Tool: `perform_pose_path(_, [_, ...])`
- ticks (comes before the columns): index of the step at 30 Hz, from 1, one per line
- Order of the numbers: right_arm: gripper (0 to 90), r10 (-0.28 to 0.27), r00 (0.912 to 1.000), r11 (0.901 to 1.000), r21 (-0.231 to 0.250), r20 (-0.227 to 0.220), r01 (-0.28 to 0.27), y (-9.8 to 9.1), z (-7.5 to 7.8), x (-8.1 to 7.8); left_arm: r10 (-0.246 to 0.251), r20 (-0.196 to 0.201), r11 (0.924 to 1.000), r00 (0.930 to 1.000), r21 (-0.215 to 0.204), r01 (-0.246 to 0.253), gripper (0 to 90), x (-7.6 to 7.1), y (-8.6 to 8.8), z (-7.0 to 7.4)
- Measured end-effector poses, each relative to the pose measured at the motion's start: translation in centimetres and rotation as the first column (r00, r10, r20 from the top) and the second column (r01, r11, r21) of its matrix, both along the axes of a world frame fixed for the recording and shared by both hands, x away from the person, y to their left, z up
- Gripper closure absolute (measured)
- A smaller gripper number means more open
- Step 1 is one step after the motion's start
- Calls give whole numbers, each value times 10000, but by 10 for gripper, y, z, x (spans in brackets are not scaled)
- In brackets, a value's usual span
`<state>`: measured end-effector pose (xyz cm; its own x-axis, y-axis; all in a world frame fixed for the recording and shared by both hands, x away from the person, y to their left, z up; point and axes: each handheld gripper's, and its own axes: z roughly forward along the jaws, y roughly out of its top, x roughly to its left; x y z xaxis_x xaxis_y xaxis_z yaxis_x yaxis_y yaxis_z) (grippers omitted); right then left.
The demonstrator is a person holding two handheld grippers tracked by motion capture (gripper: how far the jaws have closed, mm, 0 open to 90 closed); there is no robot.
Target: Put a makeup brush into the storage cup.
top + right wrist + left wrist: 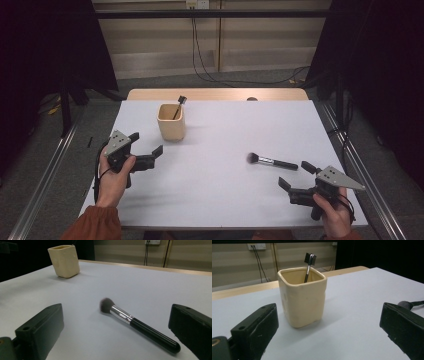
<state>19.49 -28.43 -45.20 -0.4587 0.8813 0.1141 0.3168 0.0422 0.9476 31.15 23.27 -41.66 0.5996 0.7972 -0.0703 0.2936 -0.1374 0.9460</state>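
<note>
While both grippers rest wide open and empty over the white table [220, 195], a makeup brush [271, 161] lies flat right of centre in the high view — just ahead of the right gripper [296, 175]. Left gripper [146, 143] sits at lower left, near a cream cup [171, 121] — a small brush [178, 105] stands inside.

Bare desk [220, 185] lies between both tools; the cup [171, 122] blocks at eleven o'clock, the brush [272, 162] lies at three.
</note>
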Motion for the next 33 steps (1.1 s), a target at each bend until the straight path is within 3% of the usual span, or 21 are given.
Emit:
perform_pose_path(11, [0, -128, 9999, 9999, -5, -34, 128, -1, 0, -1, 70, -36, 10000, 10000, -63, -70, 22, -22, 12, -4])
perform_pose_path(15, [0, -142, 9999, 9999, -8, -23, 142, -2, 0, -1, 277, -116, 9991, 9995, -305, -280, 22, -31, 17, -6])
perform_pose_path(20, [0, -176, 9998, 9998, 53, -45, 176, -3, 0, -2, 263, -130, 9991, 9996, -323, -267, 21, -44, 18, -5])
perform_pose_path(22, [0, -192, 9998, 9998, 47, -53, 193, -3, 0, -2, 249, -80, 9997, 9997, -71, -250, 21, -50, 17, -6])
perform_pose_path(25, [0, -165, 9999, 9999, -9, -50, 165, -3, -1, -2, 370, -288, 9991, 9989, -213, -376, 21, -59, 17, -6])
perform_pose_path(33, [0, -236, 9997, 9997, 16, -57, 236, -3, 0, -2, 332, -131, 9992, 9994, -205, -335, 21, -74, 26, -12])
